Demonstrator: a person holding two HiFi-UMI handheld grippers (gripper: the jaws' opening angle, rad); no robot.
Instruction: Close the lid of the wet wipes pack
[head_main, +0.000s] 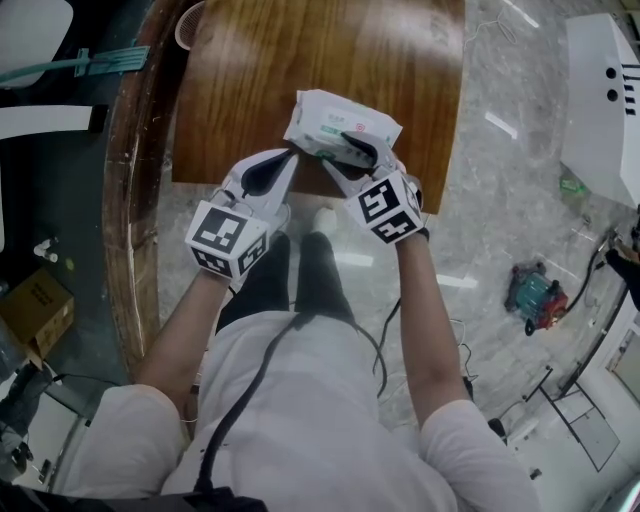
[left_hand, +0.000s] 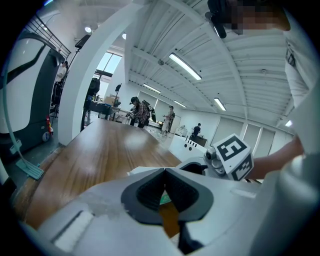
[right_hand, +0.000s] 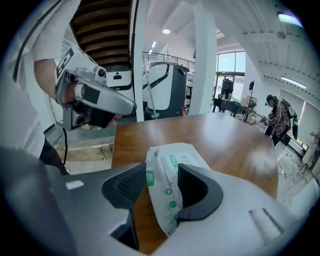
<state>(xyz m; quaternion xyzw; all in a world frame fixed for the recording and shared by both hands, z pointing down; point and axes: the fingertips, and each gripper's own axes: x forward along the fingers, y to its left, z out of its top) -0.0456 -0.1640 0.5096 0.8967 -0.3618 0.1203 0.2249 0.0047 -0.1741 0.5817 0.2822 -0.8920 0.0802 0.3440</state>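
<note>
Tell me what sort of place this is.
Probably a large robotics lab or workshop hall. Bulky white machines stand on a polished stone floor, people are gathered in the background, and long strip lights run across a high ribbed ceiling.

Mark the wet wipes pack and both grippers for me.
wet wipes pack (head_main: 338, 118), head view, middle of its top face.
left gripper (left_hand: 165, 171), left gripper view, where its fingertips meet.
right gripper (right_hand: 163, 166), right gripper view, midway between its fingertips.

Head view overhead; gripper views low, close; all share table (head_main: 300, 60)
</note>
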